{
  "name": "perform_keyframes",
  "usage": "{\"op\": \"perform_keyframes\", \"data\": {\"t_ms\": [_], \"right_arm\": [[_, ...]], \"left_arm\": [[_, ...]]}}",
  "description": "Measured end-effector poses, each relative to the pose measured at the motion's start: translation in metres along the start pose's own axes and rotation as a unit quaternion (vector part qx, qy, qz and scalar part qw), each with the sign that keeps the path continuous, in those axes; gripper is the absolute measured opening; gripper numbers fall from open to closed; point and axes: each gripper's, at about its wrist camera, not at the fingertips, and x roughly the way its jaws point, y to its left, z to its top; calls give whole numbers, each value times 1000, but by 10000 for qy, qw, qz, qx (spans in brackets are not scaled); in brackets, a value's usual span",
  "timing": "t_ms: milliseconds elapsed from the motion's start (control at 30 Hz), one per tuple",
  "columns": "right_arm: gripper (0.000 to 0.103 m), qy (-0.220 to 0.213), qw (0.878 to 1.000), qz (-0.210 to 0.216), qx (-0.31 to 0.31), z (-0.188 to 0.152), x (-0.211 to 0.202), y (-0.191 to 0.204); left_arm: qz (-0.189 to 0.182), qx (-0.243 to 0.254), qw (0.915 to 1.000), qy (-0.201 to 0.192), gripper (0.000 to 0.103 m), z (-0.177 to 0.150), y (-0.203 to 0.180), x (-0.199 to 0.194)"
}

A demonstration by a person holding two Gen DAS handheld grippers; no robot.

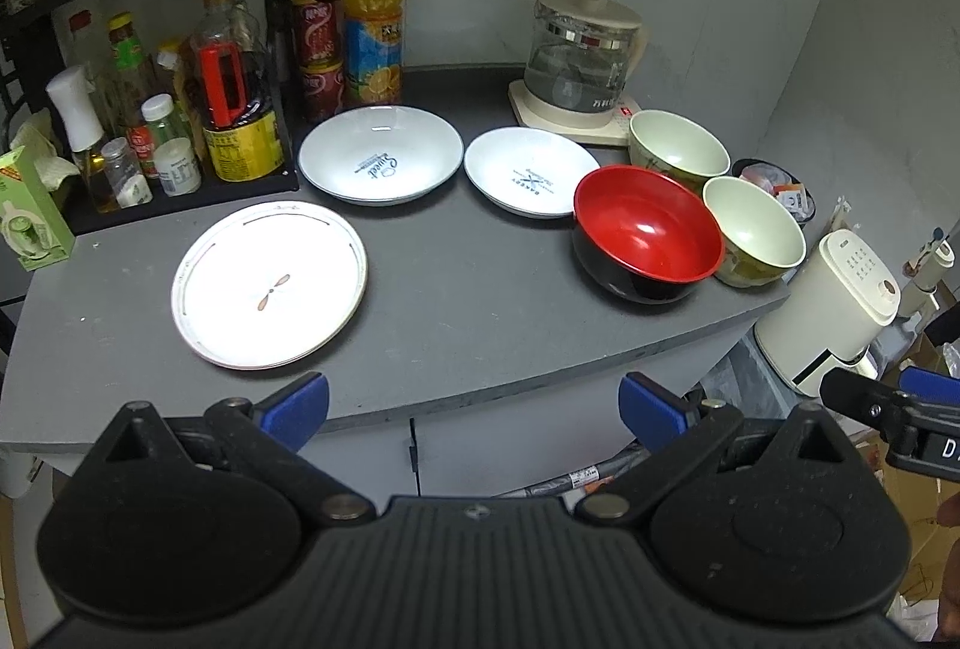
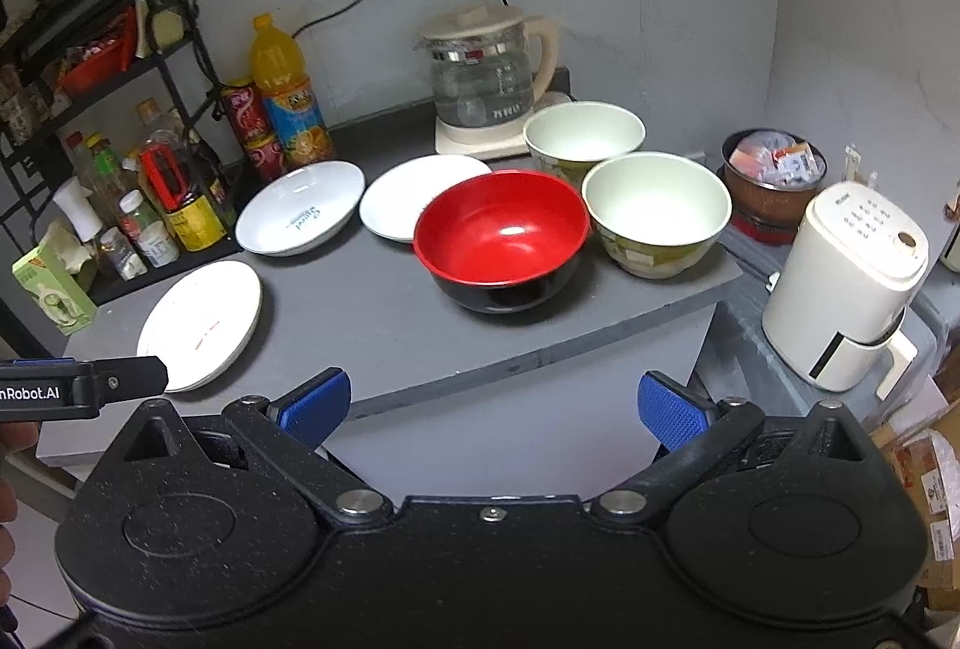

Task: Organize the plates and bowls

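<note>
We hold both tools short of the grey countertop (image 1: 468, 325), nothing between their blue pads: our left gripper (image 1: 474, 406) stands wide apart, and our right gripper (image 2: 495, 406) is spread just as wide.

Furthest left lies the flat white plate with a thin rim line and a small dragonfly motif (image 1: 269, 284), close to the front edge. It looks like glazed ceramic, so we judge it stiff, slick and chip-prone; lying flush, it offers only its rim, and we would pinch the near edge, one pad above and one slipping under.

Behind it sits the deep white dish with blue script (image 1: 380, 153), and beside that, apart, the smaller white dish with dark lettering (image 1: 531, 172). Their raised, sloping walls should give the pads an easier bite at the lip.

Next comes the lacquer-style bowl, red inside and black outside (image 1: 647, 232), overlapping the smaller dish's edge from this view; whether they touch we cannot tell. It is probably light plastic, glossy and slippery, best taken across the wall.

Rightmost are two pale green bowls with patterned sides, the near one (image 1: 753, 231) just beside the red bowl, the far one (image 1: 678, 146) by the glass kettle (image 1: 579, 48). They look alike and should nest; grip the rim wall.
</note>
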Motion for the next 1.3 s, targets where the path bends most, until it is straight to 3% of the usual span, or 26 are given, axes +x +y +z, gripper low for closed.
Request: {"op": "perform_keyframes", "data": {"t_ms": [600, 767, 1300], "right_arm": [[103, 459, 9984, -180, 280, 42, 73, -39], [103, 547, 9972, -323, 397, 56, 96, -52], [103, 830, 9897, -705, 926, 98, 145, -85]], "left_arm": [[-5, -33, 9987, 514, 102, 62, -27, 90], [-6, 69, 9987, 496, 101, 84, -38, 114], [-503, 368, 9949, 789, 100, 151, -67, 182]]}}
